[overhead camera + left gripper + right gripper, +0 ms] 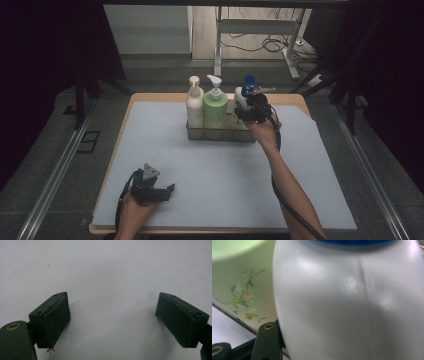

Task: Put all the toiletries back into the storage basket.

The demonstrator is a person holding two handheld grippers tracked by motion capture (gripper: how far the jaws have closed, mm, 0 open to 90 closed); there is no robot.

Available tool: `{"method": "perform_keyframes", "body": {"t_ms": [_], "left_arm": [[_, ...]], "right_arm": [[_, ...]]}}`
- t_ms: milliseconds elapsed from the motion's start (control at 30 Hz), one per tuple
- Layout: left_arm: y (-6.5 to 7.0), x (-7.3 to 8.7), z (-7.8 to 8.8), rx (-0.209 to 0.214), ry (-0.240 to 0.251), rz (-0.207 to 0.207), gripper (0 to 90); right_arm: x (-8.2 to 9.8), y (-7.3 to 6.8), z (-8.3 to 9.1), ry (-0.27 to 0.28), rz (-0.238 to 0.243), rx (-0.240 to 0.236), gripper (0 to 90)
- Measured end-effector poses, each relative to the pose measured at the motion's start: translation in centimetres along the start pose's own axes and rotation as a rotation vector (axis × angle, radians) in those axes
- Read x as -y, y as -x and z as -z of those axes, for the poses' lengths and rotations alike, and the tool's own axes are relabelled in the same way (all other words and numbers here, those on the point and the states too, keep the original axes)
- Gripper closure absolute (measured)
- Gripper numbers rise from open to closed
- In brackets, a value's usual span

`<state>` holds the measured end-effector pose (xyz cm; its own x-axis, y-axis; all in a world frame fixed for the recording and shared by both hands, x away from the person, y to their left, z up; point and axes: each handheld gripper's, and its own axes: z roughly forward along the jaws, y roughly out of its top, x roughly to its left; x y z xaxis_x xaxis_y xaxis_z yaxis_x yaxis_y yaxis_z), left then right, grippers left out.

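Gripped by the right gripper (252,111) at the right end of a low caddy (220,134), close to the far edge of the tabletop (210,170) and a little right of its middle: white bottle (349,302) with a blue cap (248,82). Seen in the right gripper view with one black jaw hard against its smooth flank; opposite jaw hidden behind the body, hence judged rather than confirmed as a two-sided clamp. Cannot tell whether seated in the caddy or raised just clear of it. Likely rigid plastic with slight give, glossy and therefore slippery, moderately heavy if full, top-heavy once lifted. Best taken across the broad body below the shoulder, well under the cap, never by the cap or nozzle, and kept upright. To its left in the caddy, just beside it: green bottle (215,107) with leaf print, then cream bottle (194,105), both pump-topped. Resting near the near-left corner of the tabletop: left gripper (112,312), jaws spread wide over bare mat, nothing between them. Count: three bottles, two pump heads, one blue cap, one caddy, two grippers.
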<state>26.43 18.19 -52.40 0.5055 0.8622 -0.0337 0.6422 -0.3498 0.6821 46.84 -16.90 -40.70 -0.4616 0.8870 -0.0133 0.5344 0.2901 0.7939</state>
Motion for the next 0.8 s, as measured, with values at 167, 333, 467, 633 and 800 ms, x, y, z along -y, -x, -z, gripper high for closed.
{"method": "perform_keyframes", "body": {"t_ms": [167,333,467,633,800], "left_arm": [[0.0,0.0,0.0,0.001,0.0,0.0,12.0],[0.0,0.0,0.0,0.001,0.001,0.001,12.0],[0.0,0.0,0.0,0.001,0.001,0.001,12.0],[0.0,0.0,0.0,0.0,0.0,0.001,12.0],[0.0,0.0,0.0,0.0,0.0,0.001,12.0]], "right_arm": [[0.1,0.2,-0.2,0.014,-0.005,0.002,39.8],[0.2,0.4,-0.2,0.021,-0.011,-0.009,39.3],[0.2,0.4,-0.3,0.02,-0.011,-0.012,38.9],[0.6,0.7,-0.2,0.033,-0.024,-0.032,35.6],[1.0,0.9,-0.1,0.043,-0.033,-0.044,31.6]]}}
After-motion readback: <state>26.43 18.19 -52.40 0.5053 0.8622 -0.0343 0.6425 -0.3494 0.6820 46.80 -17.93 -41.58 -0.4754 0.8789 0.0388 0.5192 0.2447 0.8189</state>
